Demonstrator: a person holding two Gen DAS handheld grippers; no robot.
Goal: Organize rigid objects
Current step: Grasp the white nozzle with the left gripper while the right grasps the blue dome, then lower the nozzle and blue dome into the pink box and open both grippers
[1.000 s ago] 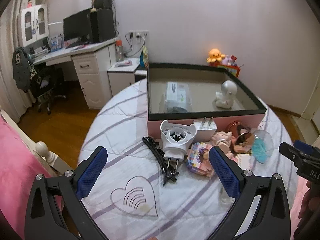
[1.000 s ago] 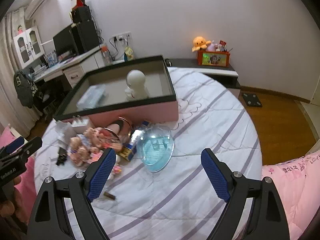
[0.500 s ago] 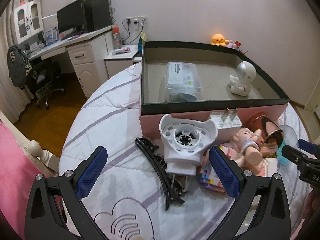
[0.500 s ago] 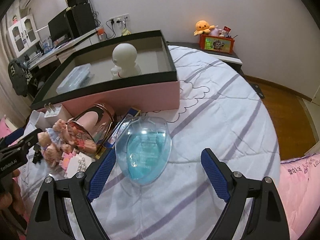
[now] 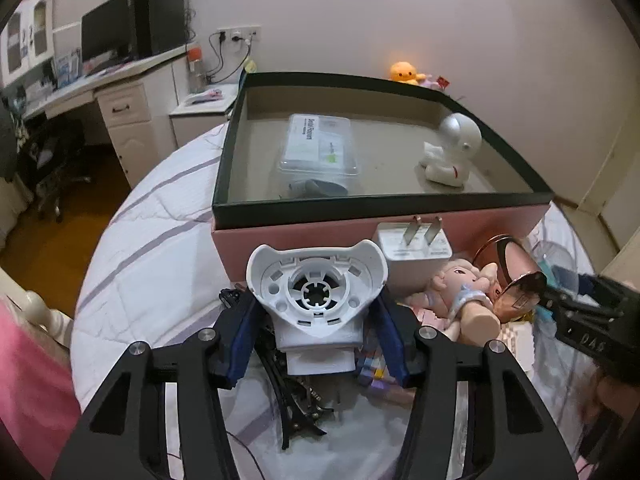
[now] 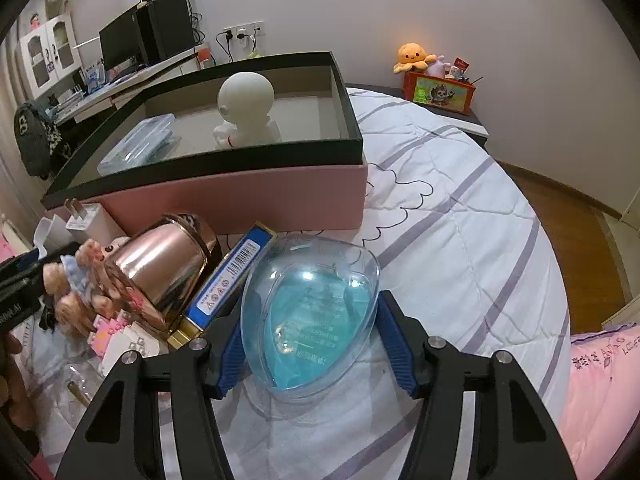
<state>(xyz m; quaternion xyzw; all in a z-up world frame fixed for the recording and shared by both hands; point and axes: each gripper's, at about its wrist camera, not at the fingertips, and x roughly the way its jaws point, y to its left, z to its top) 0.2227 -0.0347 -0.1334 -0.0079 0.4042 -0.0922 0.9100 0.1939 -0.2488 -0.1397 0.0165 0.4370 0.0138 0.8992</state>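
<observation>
My left gripper (image 5: 318, 340) is shut on a white plug-in device (image 5: 318, 296), its blue pads against both sides. My right gripper (image 6: 310, 344) is shut on a clear heart-shaped case with a blue insert (image 6: 312, 312). Both objects lie on the bed in front of a pink box with a black rim (image 5: 376, 200), also in the right wrist view (image 6: 240, 196). The box holds a white astronaut figure (image 5: 452, 152) and a clear plastic case (image 5: 318, 148).
A black hair clip (image 5: 296, 392), white charger (image 5: 412, 252), doll (image 5: 464, 296), rose-gold cup (image 6: 164, 268), blue box (image 6: 232, 276) and toy bricks (image 6: 116, 332) lie crowded before the box. A desk (image 5: 120, 92) stands far left, a nightstand with toys (image 6: 440, 88) far right.
Both grippers moved forward and down to the objects and closed: the left around the white plug-in device, the right around the clear heart case.
</observation>
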